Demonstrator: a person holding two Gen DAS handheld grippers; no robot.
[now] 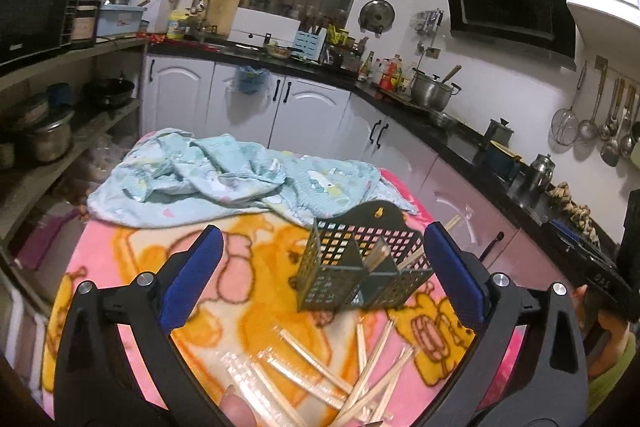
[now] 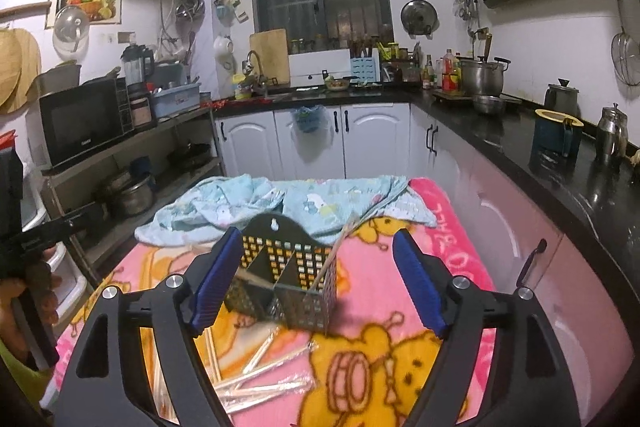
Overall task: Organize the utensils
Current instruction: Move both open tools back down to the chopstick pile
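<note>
Both tongs spread, nothing pinched: left gripper (image 1: 320,275), right gripper (image 2: 316,283). Chopstick holder (image 2: 284,279) stood upright on pink blanket (image 2: 440,267), a few sticks already in. Loose chopsticks (image 1: 360,371) lay in front, some in clear wrap. Prob light, stiff, thin, wrap likely slippery; pinch mid-shaft, one at a time. Blue cloth (image 1: 224,175) bunched behind holder, not blocking.

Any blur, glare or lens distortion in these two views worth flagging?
Left wrist: strong fisheye bending with dark corners; wrapped chopsticks glint; the caddy is fairly sharp. Right wrist: same bending; the caddy and the chopstick in it are slightly smeared; the black counter shows glare.
</note>
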